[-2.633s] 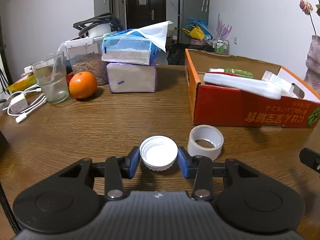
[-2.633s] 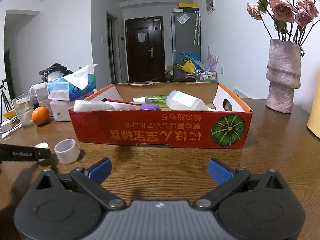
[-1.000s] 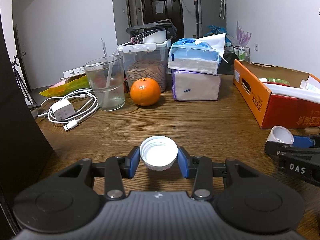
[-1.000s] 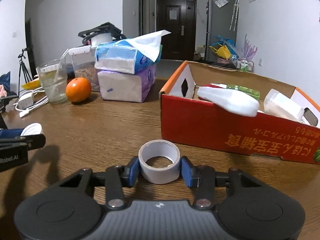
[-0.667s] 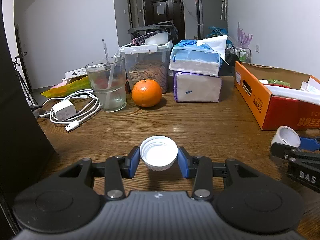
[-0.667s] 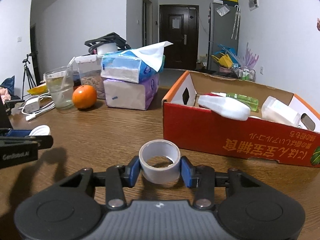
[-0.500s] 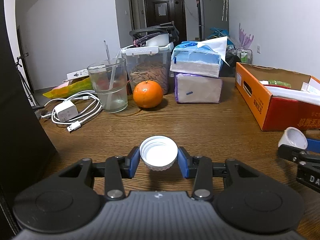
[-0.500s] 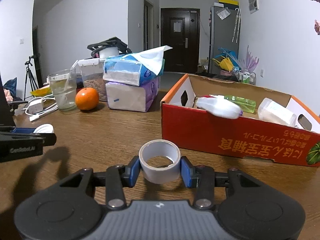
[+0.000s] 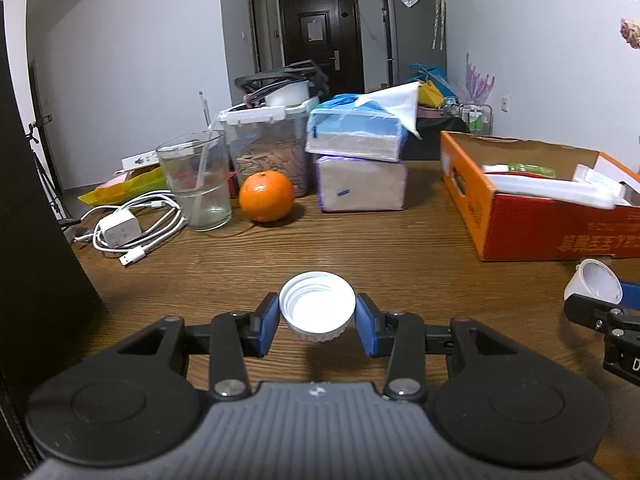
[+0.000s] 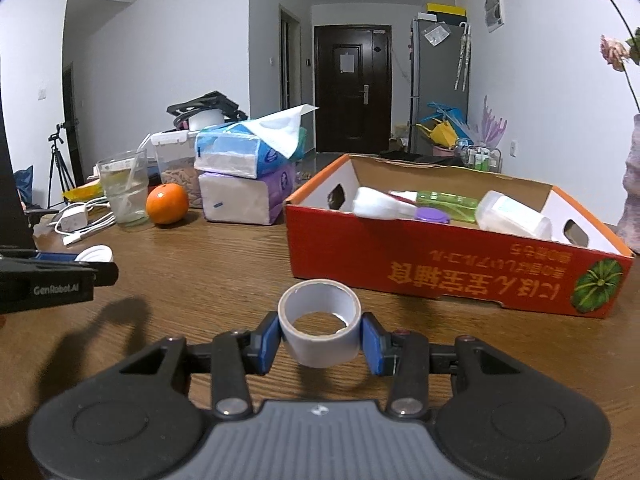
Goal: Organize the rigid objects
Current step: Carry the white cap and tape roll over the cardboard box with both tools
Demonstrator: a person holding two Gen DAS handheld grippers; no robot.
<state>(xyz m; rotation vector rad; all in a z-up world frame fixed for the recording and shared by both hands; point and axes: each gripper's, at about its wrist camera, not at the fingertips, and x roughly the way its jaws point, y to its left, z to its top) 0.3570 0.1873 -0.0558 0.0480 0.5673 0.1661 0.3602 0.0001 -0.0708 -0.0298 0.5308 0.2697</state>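
Main risk: clipping the front wall of the box (image 10: 460,268) near the desk's right edge on the way in, which could knock either part loose. Both grips are side pinches on round, smooth parts.

Right claw (image 10: 319,340) is nearly closed on a tape roll (image 10: 319,336), grey, hollow, axis up, held above the desk.

Left claw (image 9: 317,320) is nearly closed on a cap (image 9: 317,306), white, ribbed, open side up, over the desk's middle.

Home: fridge (image 10: 439,84), front door (image 10: 352,88)
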